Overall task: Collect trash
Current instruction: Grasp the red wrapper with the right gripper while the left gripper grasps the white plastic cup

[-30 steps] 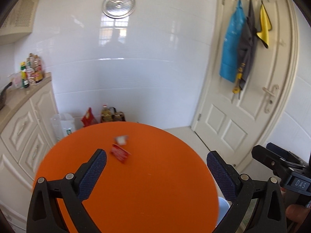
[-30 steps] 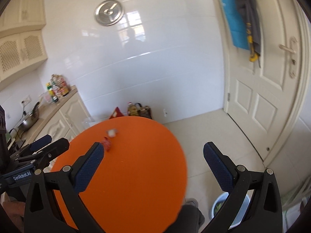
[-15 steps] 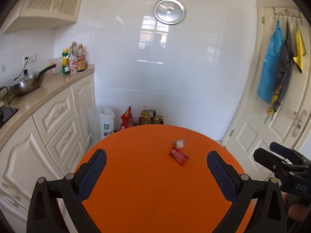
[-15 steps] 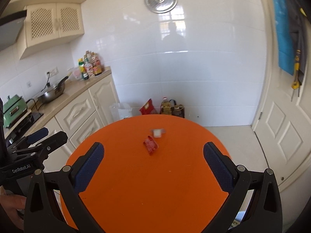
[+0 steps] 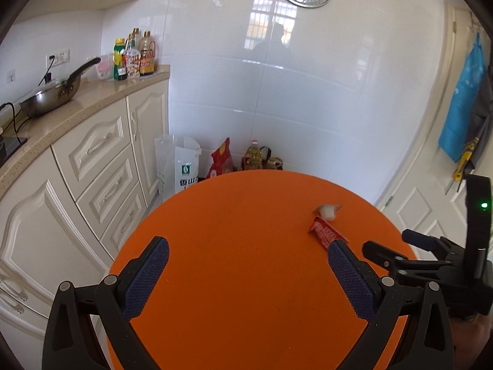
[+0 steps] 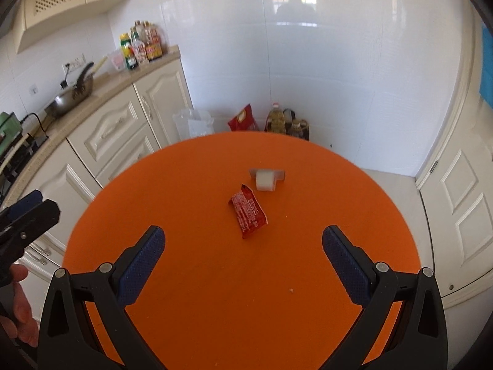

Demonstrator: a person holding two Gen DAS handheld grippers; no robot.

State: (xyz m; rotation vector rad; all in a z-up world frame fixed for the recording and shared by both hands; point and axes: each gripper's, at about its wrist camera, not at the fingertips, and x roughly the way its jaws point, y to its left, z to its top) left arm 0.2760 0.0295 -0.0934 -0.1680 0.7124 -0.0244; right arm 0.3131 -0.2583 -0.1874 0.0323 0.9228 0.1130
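2 grippers hover over a round orange table [image 6: 215, 308], both w/ jaws spread wide and nothing between them. In the right wrist view the right gripper [image 6: 243, 259] sits at 6 o'clock, its blue pads [image 6: 140, 269] low over the tabletop. Just beyond, near the table's middle at about 12 o'clock from the gripper, lies a red wrapper [image 6: 249, 215], flat, printed side up. Just past it at 1 o'clock is a small white cup [image 6: 265, 178], tipped on its side; whether it touches the wrapper I can't tell. The left gripper [image 6: 21, 219] pokes in at 9 o'clock, held by a hand [image 6: 18, 308].

In the left wrist view the left gripper [image 5: 246, 274] is at 6 o'clock; the wrapper [image 5: 325, 233] lies at 2 o'clock, its near end hidden behind the right pad [image 5: 351, 280], w/ the cup [image 5: 328, 211] just behind it. The right gripper [image 5: 400, 256] shows at 3 o'clock.

Farther off: cabinets [image 6: 123, 132] at 10 o'clock w/ a wok [image 6: 69, 98] and bottles [image 6: 140, 46] on the counter, bags and oil jugs on the floor [image 6: 277, 121] at 12 by the tiled wall, a door [image 6: 462, 200] at 3.
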